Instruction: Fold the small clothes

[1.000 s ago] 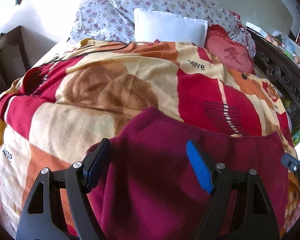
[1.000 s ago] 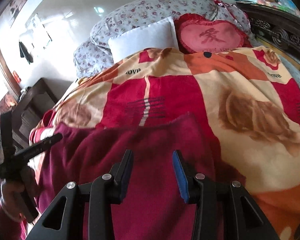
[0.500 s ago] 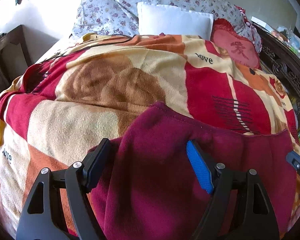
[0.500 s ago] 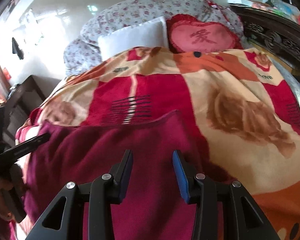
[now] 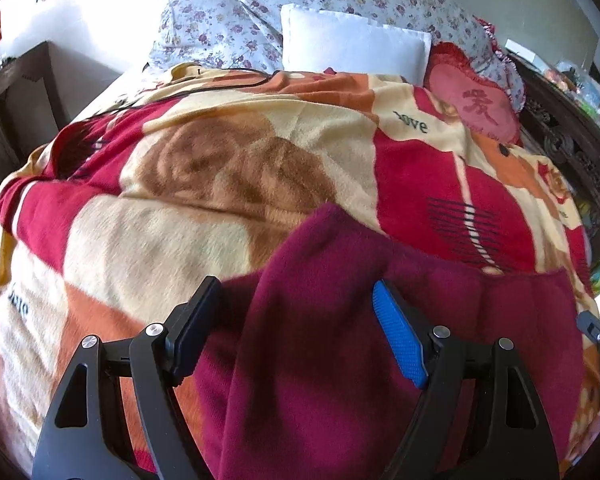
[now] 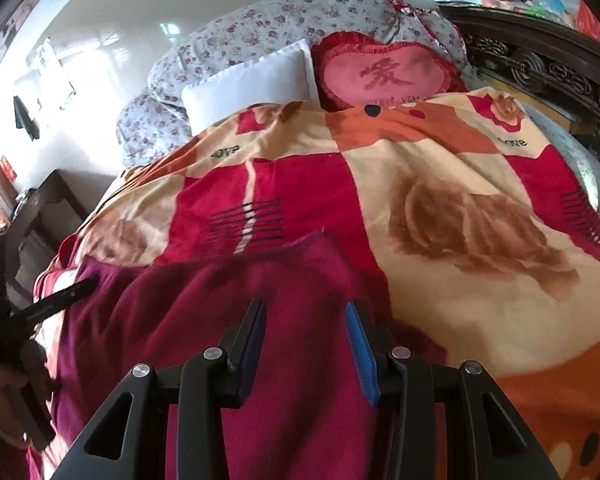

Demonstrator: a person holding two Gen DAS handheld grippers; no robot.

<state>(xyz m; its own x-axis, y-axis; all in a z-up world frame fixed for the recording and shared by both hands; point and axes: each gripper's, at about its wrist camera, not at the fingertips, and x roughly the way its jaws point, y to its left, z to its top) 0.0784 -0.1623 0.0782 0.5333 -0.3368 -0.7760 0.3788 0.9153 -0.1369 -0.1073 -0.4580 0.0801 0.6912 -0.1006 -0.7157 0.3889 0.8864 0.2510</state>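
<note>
**Maroon garment spread on the bed, both grippers poised over its near edge**

Left wrist view: the left gripper [image 5: 296,320] hangs with its jaws spread wide, nothing between them pinched. Below and ahead of it lies the maroon fleece garment [image 5: 380,340], on the near part of the patterned blanket [image 5: 228,184] that covers the bed. The garment's far left corner rises in a soft hump beyond the fingers, and a raised fold runs from that hump down toward the camera between the jaws. The rest of the cloth stretches to the right, where a tip of the other tool shows at the frame's right edge. Far off sit a white pillow [image 5: 352,46], floral pillows [image 5: 220,28] and a red heart cushion [image 5: 476,108].

Right wrist view: the right gripper [image 6: 306,344] is also apart at the jaws, though with a narrower gap, and it holds nothing. It sits over the right part of the same garment [image 6: 228,320], close to the garment's right edge, where the maroon cloth meets the blanket [image 6: 460,208]. The far hem runs left to right just beyond the fingertips. At the far left the person's left hand [image 6: 8,396] grips the other tool, whose finger reaches over the garment's left end.

By my reading, the step in hand is taking hold of the garment for a fold; no fold looks finished yet. The next move would call for each gripper to come down on an edge or corner, close on the fleece through its full thickness, then lift both sides evenly so the cloth carries over without bunching.
</note>
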